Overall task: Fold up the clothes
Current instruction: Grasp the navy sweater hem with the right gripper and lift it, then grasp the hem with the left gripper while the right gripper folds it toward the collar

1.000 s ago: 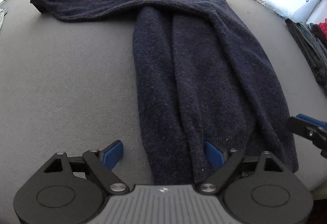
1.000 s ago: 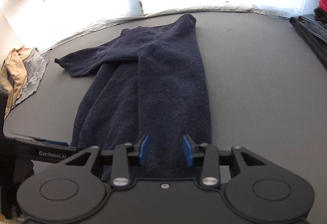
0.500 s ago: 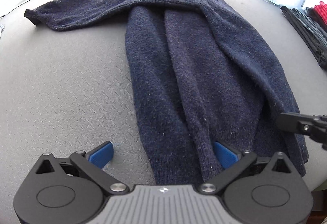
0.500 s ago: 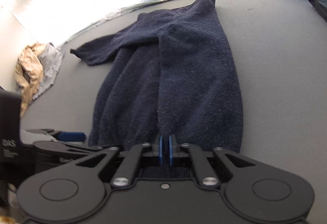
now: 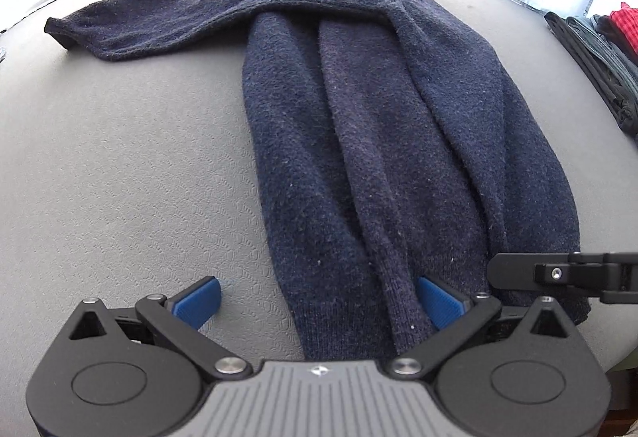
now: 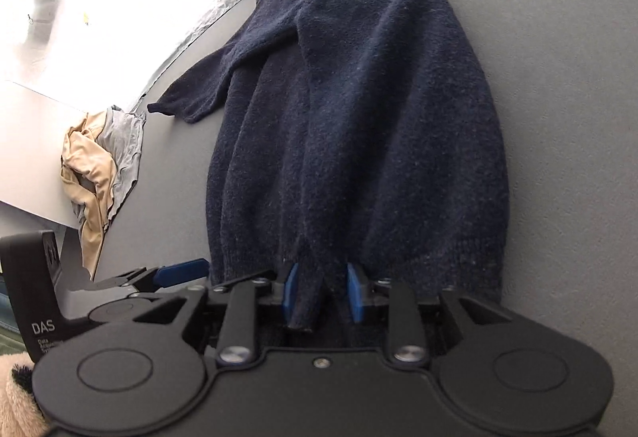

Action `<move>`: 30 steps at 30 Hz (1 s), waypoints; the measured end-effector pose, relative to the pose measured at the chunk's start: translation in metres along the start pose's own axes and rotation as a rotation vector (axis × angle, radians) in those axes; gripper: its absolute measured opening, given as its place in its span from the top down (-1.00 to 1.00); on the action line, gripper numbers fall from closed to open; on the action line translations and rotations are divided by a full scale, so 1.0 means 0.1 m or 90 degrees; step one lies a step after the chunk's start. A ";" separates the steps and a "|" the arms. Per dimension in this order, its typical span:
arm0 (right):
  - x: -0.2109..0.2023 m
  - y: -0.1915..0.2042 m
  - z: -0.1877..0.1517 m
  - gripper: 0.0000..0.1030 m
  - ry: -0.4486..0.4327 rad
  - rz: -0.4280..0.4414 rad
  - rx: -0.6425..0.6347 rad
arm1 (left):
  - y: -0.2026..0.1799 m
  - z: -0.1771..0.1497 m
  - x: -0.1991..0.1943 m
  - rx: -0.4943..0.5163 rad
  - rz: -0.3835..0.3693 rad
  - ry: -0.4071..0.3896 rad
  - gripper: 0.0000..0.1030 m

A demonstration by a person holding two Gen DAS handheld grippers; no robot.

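Left wrist view: left tool [image 5: 317, 299] spread wide astride navy knitted sweater [image 5: 390, 142] hem on grey counter [image 5: 119, 178]; right tool [image 6: 322, 291] opening, hem between pads unpinched. Step: hem grasp; next, both presumably must pinch.

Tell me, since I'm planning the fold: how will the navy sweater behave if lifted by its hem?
The navy sweater would likely sag and drape, since it already lies in soft ridges. Its fuzzy knit probably grips rather than slips on the gray table. It looks thick, so fairly heavy for cloth.
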State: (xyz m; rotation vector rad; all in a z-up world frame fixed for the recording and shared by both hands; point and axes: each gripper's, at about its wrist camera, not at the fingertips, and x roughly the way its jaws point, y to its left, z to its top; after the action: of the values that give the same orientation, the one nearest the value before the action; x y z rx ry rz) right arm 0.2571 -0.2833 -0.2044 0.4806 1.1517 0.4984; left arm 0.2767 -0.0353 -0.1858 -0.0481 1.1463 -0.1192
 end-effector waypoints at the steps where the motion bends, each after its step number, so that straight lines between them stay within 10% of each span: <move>1: -0.02 0.03 0.01 0.22 -0.003 0.008 -0.010 | 0.00 0.00 0.00 -0.001 -0.001 0.001 -1.00; 13: -0.35 0.03 0.35 0.59 -0.137 -0.003 -0.041 | 0.23 0.09 -0.01 -0.067 -0.058 0.024 -0.99; 22: -0.16 -0.13 0.70 0.61 -0.151 -0.102 -0.023 | 1.03 0.37 -0.05 -0.291 -0.056 -0.029 -0.98; 30: 0.16 0.00 1.33 0.51 -0.217 -0.227 -0.094 | 1.62 0.91 0.13 -0.324 -0.006 -0.061 -0.99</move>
State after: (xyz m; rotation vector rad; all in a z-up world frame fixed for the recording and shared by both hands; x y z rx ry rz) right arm 0.3873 -0.2874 -0.1720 0.2126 0.8401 0.1786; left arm 0.3761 0.1219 -0.1766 -0.5059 1.0571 0.1679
